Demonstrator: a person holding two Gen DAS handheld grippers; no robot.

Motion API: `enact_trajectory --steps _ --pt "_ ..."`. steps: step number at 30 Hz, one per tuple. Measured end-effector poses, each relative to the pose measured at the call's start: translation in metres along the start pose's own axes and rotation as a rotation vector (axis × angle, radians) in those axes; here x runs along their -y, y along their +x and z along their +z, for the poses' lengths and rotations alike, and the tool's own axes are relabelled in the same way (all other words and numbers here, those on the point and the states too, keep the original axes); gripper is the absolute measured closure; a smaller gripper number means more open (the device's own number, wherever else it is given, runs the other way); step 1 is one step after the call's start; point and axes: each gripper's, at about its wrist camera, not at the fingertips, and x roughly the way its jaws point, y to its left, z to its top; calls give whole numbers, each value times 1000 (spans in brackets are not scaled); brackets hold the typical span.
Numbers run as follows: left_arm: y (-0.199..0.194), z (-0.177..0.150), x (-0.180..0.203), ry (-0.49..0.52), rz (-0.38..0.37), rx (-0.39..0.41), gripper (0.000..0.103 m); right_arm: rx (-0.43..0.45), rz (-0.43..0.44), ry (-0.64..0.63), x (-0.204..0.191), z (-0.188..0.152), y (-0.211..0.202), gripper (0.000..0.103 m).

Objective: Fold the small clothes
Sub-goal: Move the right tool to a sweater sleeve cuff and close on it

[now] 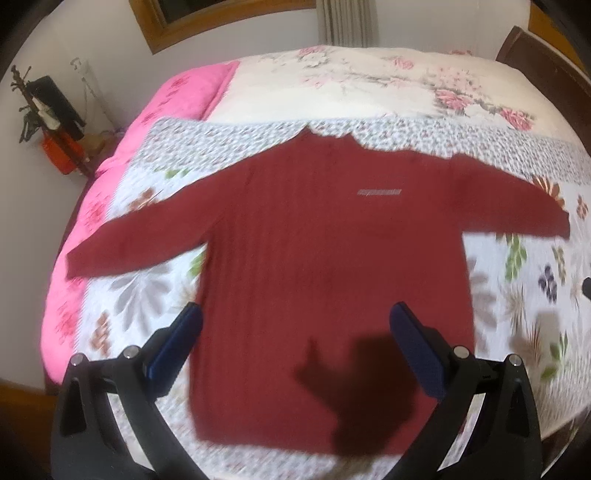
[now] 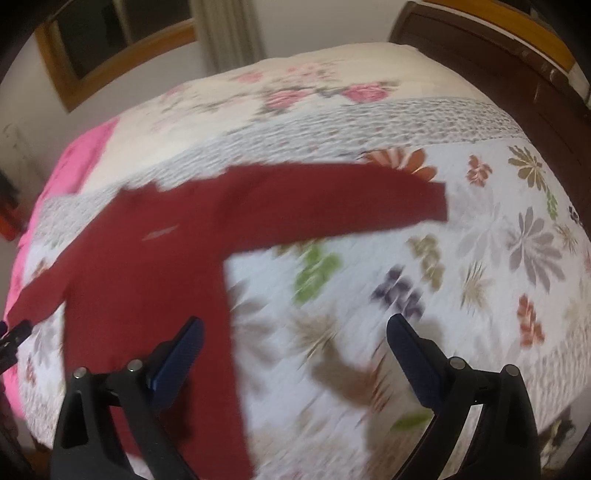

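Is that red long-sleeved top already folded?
No, the dark red long-sleeved top lies flat on the floral quilt, both sleeves spread wide.

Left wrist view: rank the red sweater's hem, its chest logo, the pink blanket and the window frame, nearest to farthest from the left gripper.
From the left gripper:
1. Hem, just below.
2. Chest logo, ahead.
3. Pink blanket, far left.
4. Window frame, on the wall.

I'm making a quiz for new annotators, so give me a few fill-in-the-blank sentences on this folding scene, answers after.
1. The long-sleeved top lying on the bed is dark ____.
2. Both of its sleeves lie spread ____, not folded in.
3. The jaws of the left gripper and the right gripper stand ____, holding nothing.
4. The blanket at the bed's far left edge is ____.

Missing words: red; out; open; pink
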Motion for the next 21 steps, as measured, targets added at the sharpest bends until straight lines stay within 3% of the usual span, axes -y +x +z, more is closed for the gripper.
enact_trajectory --steps 5,8,11,14,21 --pt "51 48 62 -14 -68 11 3 12 -58 50 96 72 77 4" --pt "77 71 93 -33 -91 21 3 -25 -93 62 140 97 119 4" --pt "96 88 120 -44 -105 29 3 -70 -63 99 180 116 156 4" --pt "112 97 141 -35 -98 32 3 -86 -51 101 200 126 177 4" --pt "126 102 150 -11 -75 44 3 -134 13 137 230 129 211 6"
